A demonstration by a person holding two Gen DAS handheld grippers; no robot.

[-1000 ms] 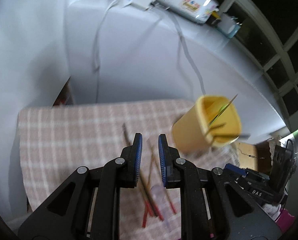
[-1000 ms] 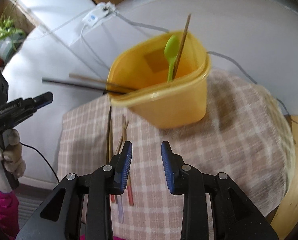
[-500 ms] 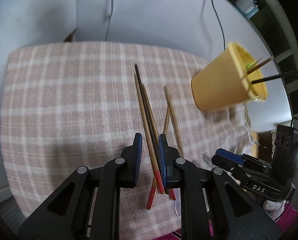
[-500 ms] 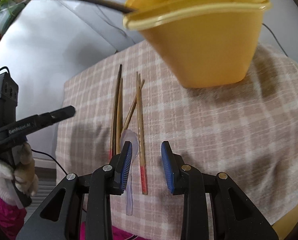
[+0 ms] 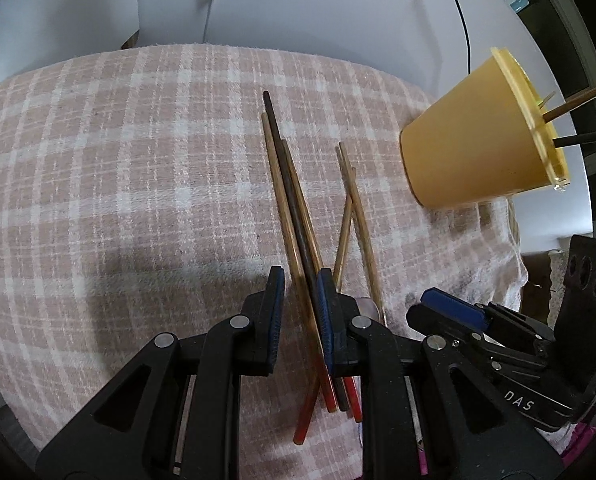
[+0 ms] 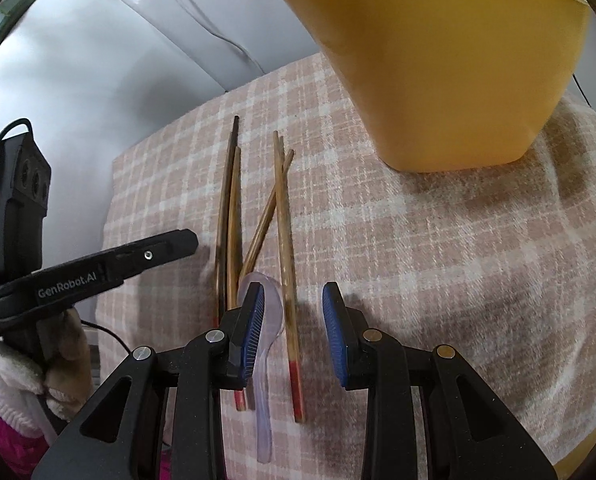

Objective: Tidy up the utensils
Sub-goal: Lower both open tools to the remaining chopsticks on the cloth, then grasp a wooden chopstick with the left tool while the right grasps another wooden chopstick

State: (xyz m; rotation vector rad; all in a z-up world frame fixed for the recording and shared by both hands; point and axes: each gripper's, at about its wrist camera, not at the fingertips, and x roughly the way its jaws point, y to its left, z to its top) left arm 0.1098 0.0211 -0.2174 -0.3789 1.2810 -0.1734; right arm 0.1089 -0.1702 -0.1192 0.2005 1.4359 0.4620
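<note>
Several wooden chopsticks with red ends lie on a pink plaid cloth, one of them dark. A clear plastic spoon rests beside them. My left gripper hangs low over the left bundle, narrowly open, and the dark chopstick shows through the gap. My right gripper is open wider over one red-tipped chopstick, its left finger above the spoon bowl. A yellow cup stands on the cloth to the right and holds chopsticks. Neither gripper holds anything.
A gloved hand holds the left gripper's handle at the lower left of the right wrist view. The right gripper's finger sits close beside the left one. A black cable runs over the white surface behind the cloth.
Both grippers have come down toward the chopsticks on the cloth and tilted more steeply. The cup has slid toward the edge of each view. The jaw gaps are unchanged.
</note>
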